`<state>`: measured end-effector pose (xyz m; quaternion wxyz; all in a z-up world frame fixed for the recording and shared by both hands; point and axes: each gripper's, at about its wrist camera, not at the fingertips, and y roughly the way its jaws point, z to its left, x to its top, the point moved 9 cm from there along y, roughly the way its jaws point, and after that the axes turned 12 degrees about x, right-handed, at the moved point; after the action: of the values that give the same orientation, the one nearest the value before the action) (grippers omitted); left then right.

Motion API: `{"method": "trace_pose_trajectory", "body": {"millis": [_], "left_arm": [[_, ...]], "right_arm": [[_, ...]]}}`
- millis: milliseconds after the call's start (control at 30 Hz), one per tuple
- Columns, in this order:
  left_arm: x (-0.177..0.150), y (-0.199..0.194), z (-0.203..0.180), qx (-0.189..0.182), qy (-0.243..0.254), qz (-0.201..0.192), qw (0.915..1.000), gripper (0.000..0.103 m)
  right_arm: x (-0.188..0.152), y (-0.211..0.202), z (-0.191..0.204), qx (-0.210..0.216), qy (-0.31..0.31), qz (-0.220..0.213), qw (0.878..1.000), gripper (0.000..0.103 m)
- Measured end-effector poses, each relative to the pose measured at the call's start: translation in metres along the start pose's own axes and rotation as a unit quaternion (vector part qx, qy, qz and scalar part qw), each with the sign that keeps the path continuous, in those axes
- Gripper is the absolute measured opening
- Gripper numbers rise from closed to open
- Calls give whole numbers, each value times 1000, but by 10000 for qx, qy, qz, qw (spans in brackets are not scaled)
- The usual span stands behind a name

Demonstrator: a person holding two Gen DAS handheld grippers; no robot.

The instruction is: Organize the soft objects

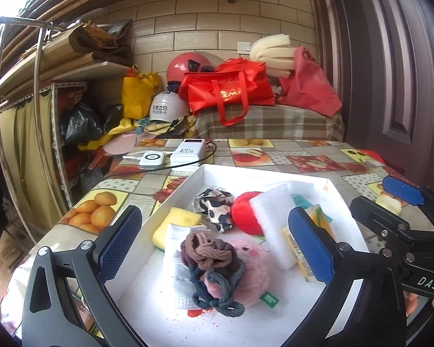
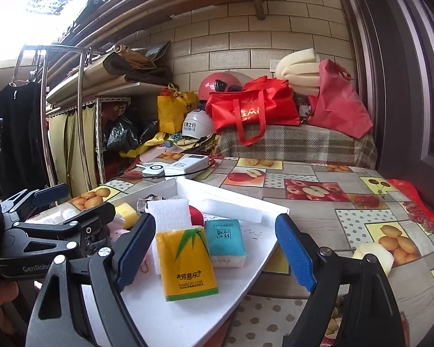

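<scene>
Fruit-print tablecloth (image 2: 318,225) lying under white tray (image 1: 217,170). Holding left gripper (image 1: 214,243) low, jaws apart, over hair ties (image 1: 214,266); right gripper (image 2: 217,254) angling down, jaws apart, over yellow tissue pack (image 2: 188,263).

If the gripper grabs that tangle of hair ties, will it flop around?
Probably yes. The hair ties are thin looped bands knotted loosely, so loops would likely dangle. They look light. Resting on the pink plush, they might snag or drag it slightly.
</scene>
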<state>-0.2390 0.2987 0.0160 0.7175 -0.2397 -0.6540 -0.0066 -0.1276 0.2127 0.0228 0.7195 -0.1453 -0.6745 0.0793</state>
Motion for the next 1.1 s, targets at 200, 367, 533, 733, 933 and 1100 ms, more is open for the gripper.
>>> {"method": "trace_pose_trajectory", "body": {"millis": [200, 367, 533, 733, 933, 1100], "left_arm": [[0, -6, -1, 1, -50, -34, 10000, 102], [-5, -11, -6, 54, 49, 78, 9999, 102], [-14, -19, -13, 231, 181, 225, 9993, 102], [-20, -30, -10, 167, -363, 423, 9983, 102], [-27, -33, -19, 245, -288, 643, 9972, 102], [-32, -36, -27, 296, -111, 749, 9967, 102]], "right_arm": [[-4, -11, -15, -375, 220, -37, 9990, 85], [-8, -20, -22, -312, 412, -1, 9987, 85], [-12, -35, -27, -459, 453, -15, 9979, 85], [-15, -48, -39, -431, 685, -87, 9967, 85], [-17, -65, -46, -461, 745, -191, 9960, 85], [-17, -79, -53, -522, 829, -324, 9947, 85]]}}
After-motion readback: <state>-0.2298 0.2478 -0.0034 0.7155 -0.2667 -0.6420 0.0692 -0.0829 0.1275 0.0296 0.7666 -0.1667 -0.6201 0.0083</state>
